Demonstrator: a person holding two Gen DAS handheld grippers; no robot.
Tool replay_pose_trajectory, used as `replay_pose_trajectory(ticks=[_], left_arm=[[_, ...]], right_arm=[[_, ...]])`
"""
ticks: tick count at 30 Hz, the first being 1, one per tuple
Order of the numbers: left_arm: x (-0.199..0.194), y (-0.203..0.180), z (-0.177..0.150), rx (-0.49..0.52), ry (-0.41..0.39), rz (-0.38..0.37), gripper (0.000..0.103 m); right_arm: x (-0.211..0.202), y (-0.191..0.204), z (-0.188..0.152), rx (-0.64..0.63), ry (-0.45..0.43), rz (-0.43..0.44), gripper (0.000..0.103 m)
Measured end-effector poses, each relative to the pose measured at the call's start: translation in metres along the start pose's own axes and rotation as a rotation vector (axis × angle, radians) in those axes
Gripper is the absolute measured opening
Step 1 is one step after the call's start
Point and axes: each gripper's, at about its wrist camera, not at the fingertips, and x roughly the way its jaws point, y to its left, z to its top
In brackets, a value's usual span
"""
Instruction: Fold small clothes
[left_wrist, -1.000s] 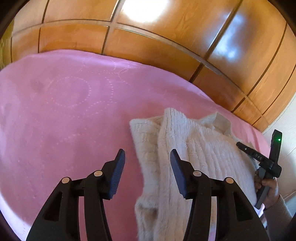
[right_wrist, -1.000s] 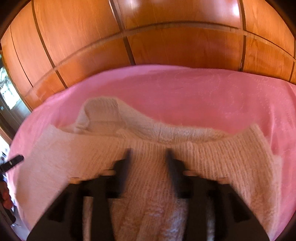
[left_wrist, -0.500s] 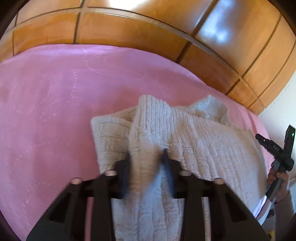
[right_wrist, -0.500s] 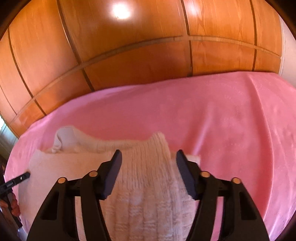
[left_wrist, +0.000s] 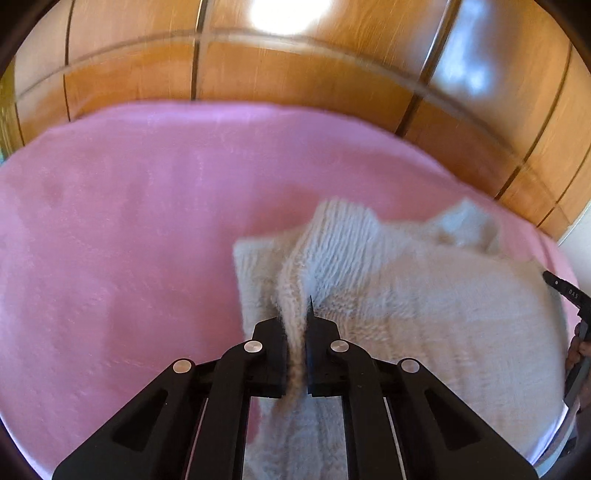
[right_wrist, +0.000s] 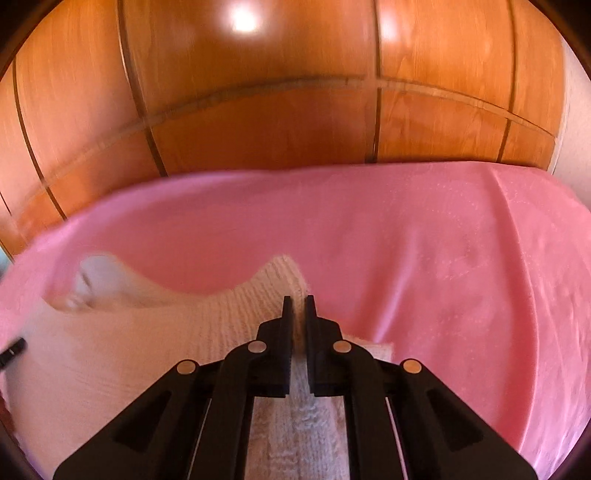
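From my left gripper (left_wrist: 295, 321) I see the jaws pressed in on a raised fold of the cream knit sweater (left_wrist: 424, 295); they have just been closing, and the ribbed wool is bunched between the two black pads, so this side is pinching fabric. The sweater lies on the pink bedspread (left_wrist: 129, 240), toward the right half of that view, with a lighter, smoother piece of the garment sticking out at its far right corner. At the right edge of the left view I can make out the other gripper's black finger (left_wrist: 565, 291) and part of a hand (left_wrist: 580, 350) behind it, just beside the sweater's edge. From my right gripper (right_wrist: 299, 314) the picture is much the same: its jaws have just been closing too and now squeeze a ridge of the same knit (right_wrist: 147, 350), which rises to a small peak right in front of the fingertips. Here the sweater spreads away to the left over the bedspread (right_wrist: 443, 258), and open pink cloth lies to the right. A glossy wooden panelled wall (right_wrist: 295, 92) runs behind the bed in both views. The far edges of the garment are blurred, so I cannot tell how its layers are stacked.
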Motion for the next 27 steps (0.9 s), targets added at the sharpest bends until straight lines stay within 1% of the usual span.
replay_pose_trajectory(ticks=[2,5,6,7,8,9,11,13,14,15,17,19,20,21,23,24,25,26,27], left_arm=[[0.003,0.001,-0.002,-0.008,-0.001,0.010,0.006],[0.000,-0.002,0.000,-0.026,0.009,0.023,0.008],[-0.006,-0.004,-0.001,-0.025,-0.001,0.031,0.010],[-0.016,-0.005,-0.003,-0.022,-0.016,0.039,0.019],[-0.024,-0.009,-0.005,-0.016,-0.034,0.050,0.022],[-0.037,-0.014,-0.009,-0.005,-0.069,0.050,0.022],[-0.059,-0.023,-0.018,0.022,-0.114,-0.001,0.022],[-0.075,-0.036,-0.028,0.060,-0.135,-0.054,0.022],[-0.082,-0.045,-0.034,0.084,-0.140,-0.092,0.022],[-0.088,-0.057,-0.043,0.118,-0.135,-0.139,0.022],[-0.093,-0.080,-0.058,0.175,-0.121,-0.193,0.022],[-0.093,-0.104,-0.076,0.221,-0.089,-0.259,0.022],[-0.091,-0.115,-0.083,0.247,-0.075,-0.281,0.022],[-0.088,-0.130,-0.092,0.281,-0.065,-0.282,0.022],[-0.077,-0.147,-0.106,0.308,-0.029,-0.268,0.022],[-0.066,-0.155,-0.114,0.326,0.004,-0.246,0.022],[-0.058,-0.159,-0.119,0.335,0.012,-0.214,0.022],[-0.055,-0.160,-0.124,0.335,0.002,-0.198,0.024],[-0.056,-0.160,-0.128,0.334,-0.022,-0.193,0.024]], right_arm=[[0.014,0.000,-0.005,-0.001,0.035,0.000,0.006],[0.012,-0.004,-0.003,0.027,0.037,0.011,0.011],[0.008,-0.006,-0.003,0.030,0.031,0.014,0.018],[0.001,-0.006,-0.004,0.027,0.022,0.017,0.023],[-0.010,-0.007,-0.006,0.022,0.003,0.023,0.031],[-0.021,-0.007,-0.009,0.017,-0.013,0.030,0.035],[-0.040,-0.005,-0.014,0.013,-0.033,0.063,0.038],[-0.064,0.000,-0.027,0.002,-0.040,0.138,0.042],[-0.069,0.003,-0.031,-0.008,-0.039,0.164,0.045],[-0.082,0.009,-0.043,-0.028,-0.038,0.195,0.050],[-0.098,0.019,-0.062,-0.052,-0.036,0.235,0.055],[-0.114,0.030,-0.086,-0.067,-0.013,0.308,0.056],[-0.121,0.037,-0.098,-0.081,-0.013,0.319,0.057],[-0.125,0.040,-0.104,-0.096,-0.018,0.316,0.059],[-0.129,0.050,-0.125,-0.142,-0.022,0.298,0.060],[-0.127,0.053,-0.135,-0.150,-0.010,0.288,0.062],[-0.120,0.056,-0.144,-0.165,0.006,0.260,0.062],[-0.115,0.056,-0.151,-0.180,0.011,0.232,0.062],[-0.110,0.056,-0.159,-0.196,-0.017,0.215,0.062]])
